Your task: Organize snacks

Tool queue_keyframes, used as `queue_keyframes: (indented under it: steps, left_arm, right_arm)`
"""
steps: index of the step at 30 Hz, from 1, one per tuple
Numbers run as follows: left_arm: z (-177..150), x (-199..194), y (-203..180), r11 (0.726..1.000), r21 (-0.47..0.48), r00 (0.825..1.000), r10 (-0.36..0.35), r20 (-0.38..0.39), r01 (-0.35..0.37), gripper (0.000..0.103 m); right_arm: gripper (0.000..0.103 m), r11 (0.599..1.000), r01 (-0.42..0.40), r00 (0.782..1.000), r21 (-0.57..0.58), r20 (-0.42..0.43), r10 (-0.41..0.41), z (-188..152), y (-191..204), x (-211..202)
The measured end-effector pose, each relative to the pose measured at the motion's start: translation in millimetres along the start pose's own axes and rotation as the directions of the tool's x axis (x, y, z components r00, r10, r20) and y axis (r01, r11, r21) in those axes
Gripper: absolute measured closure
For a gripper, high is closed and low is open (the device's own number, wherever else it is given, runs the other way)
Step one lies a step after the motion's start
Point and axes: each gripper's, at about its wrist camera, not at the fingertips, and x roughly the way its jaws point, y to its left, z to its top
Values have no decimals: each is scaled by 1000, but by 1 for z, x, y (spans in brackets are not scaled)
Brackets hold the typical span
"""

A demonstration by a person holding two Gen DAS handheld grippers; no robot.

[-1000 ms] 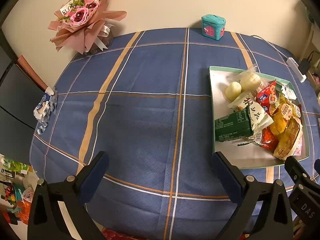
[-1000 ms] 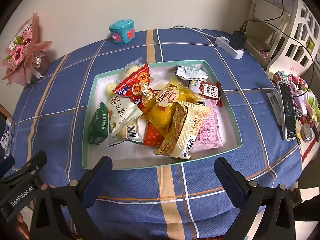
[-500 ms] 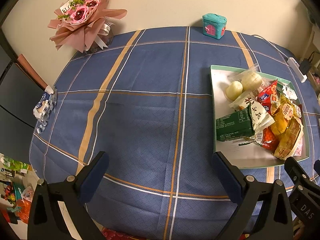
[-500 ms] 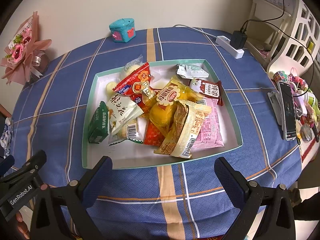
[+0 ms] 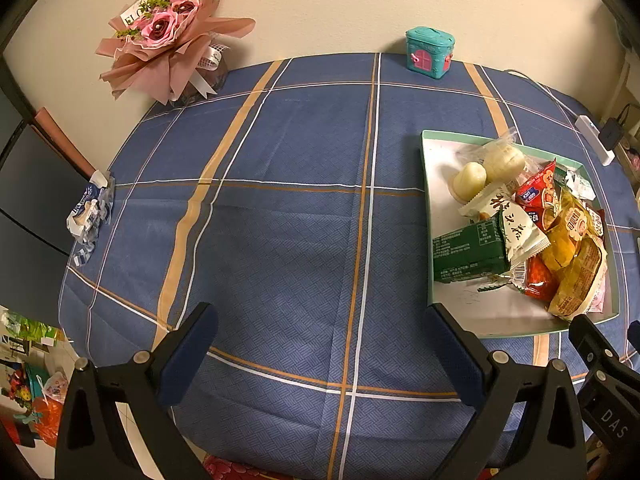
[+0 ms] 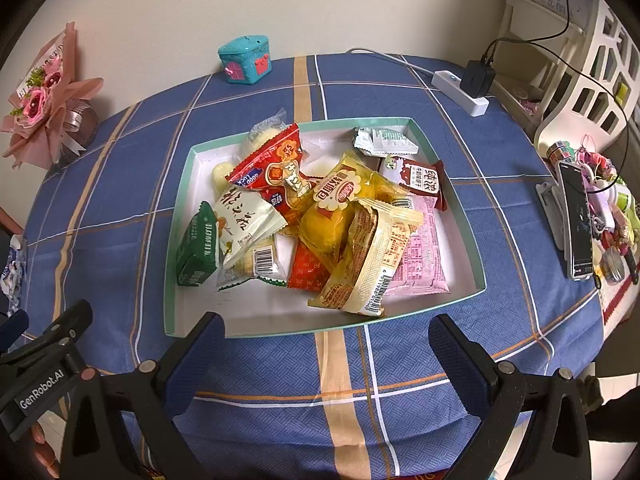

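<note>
A shallow tray with a mint-green rim (image 6: 170,280) (image 5: 425,208) sits on the blue plaid tablecloth and holds a heap of snack packets. Among them are a green box (image 6: 198,248) (image 5: 466,250), a white packet with black script (image 6: 246,214), a red packet (image 6: 276,168), yellow cake packets (image 6: 340,208), a pink packet (image 6: 420,256) and a brown packet (image 6: 420,176). My right gripper (image 6: 326,340) hangs open just in front of the tray's near rim, holding nothing. My left gripper (image 5: 320,332) is open and empty above bare cloth to the left of the tray.
A pink bouquet (image 5: 168,40) and a teal house-shaped tin (image 5: 428,52) stand at the far edge by the wall. A crumpled wrapper (image 5: 90,212) lies at the left edge. A power strip with a charger (image 6: 466,88), a phone (image 6: 576,220) and trinkets crowd the right side.
Both grippers have eased slightly toward the table, so the tray sits a little lower and nearer in both views. Both stay open and no snack has moved.
</note>
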Motion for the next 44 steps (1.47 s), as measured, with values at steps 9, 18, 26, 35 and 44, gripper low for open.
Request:
queue_keyframes:
  steps: [9,18,26,35,44]
  left_arm:
    - [0,0,0,1000,1,1000,-1,-1,1,1]
    - [0,0,0,1000,-1,1000,0,-1,0,1]
    - [1,0,1,1000,1,1000,0,-1,0,1]
    - [-1,-2,3,1000,-7,1000,12,12,-12,1]
    - [0,-3,0,1000,-7,1000,7,17,-7,1]
  right_arm:
    - [0,1000,0,1000,1,-2,0,-1,-1,1]
    - [0,1000,3,1000,8,-7,-3,-2,-3,1]
    - [0,1000,8,1000,15,-11,-7,-2,-3,1]
    - [0,1000,7,1000,12,-13,-7,-1,-4,2]
    - [0,1000,9,1000,15,-14,-9,-2,-4,2]
